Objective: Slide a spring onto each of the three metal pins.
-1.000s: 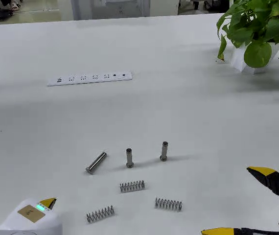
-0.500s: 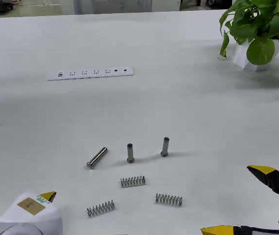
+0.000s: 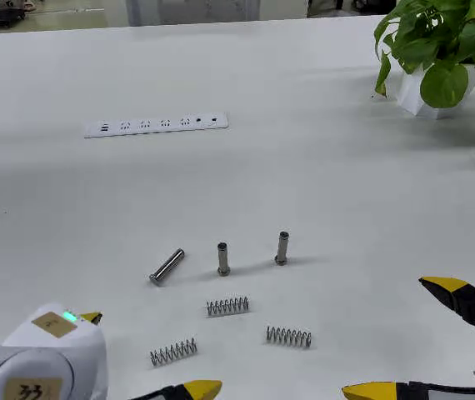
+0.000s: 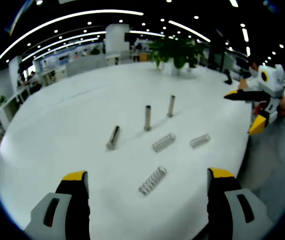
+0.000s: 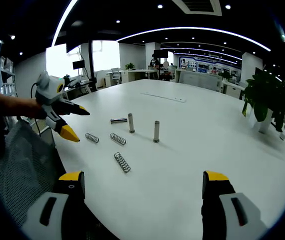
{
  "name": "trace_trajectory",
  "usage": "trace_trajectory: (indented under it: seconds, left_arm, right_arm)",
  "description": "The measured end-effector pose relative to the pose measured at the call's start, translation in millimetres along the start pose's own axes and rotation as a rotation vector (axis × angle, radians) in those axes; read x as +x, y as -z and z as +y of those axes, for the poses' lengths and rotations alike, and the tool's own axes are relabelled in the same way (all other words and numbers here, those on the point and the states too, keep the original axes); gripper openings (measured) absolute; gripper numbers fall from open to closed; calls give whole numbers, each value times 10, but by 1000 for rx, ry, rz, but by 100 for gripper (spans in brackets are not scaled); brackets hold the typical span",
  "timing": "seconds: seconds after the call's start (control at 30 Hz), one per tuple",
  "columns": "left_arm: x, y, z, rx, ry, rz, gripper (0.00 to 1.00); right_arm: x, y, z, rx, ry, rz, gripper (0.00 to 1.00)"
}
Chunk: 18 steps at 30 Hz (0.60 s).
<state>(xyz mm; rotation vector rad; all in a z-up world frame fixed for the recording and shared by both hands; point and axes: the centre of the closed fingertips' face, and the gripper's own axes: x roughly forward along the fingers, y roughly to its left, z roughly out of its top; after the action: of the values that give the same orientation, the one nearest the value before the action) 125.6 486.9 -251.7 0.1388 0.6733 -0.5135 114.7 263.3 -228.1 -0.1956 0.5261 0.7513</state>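
**Q:** What lies nearest, and in what state?

**A:** The left tool (image 3: 147, 352) and the right tool (image 3: 400, 337), at the near edge of the table (image 3: 346, 192). Both are spread wide and grasp nothing.

**Q:** Where are the task's parts?

**A:** Just beyond the tools, three springs lie flat and apart from one another: the near-left spring (image 3: 173, 352), the middle spring (image 3: 227, 307) and the right spring (image 3: 288, 336). Farther on is a row of three pins. The lying pin (image 3: 167, 267) rests on its side at the left. The centre pin (image 3: 222, 259) and the right pin (image 3: 282, 248) stand upright on their wider ends. No pin carries a spring yet.

**Q:** How should they handle?

**A:** By judgement, the springs are light, compliant along their axis, and apt to roll or crush. Each is best pinched gently across the coils near mid-length, leaving one end free. The pins look stiff, smooth and probably slippery. The upright two would topple at a nudge, and the lying one is best taken on its shaft.

**Q:** Any containers?

**A:** One. Past the power strip (image 3: 157, 125), at the far right, a white pot (image 3: 417, 98) holds a leafy plant (image 3: 446, 37). The parts lie loose on the table.
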Motion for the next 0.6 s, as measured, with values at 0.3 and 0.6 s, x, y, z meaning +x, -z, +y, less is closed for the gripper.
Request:
trace_trajectory:
  seconds: [0.3, 0.6]
  left_arm:
    - [172, -344, 259, -27, 54, -49, 90]
    - [369, -495, 418, 44, 92, -28, 76]
  right_arm:
    - [6, -9, 19, -39, 5, 4, 99]
    - [-3, -40, -4, -32, 11, -11, 99]
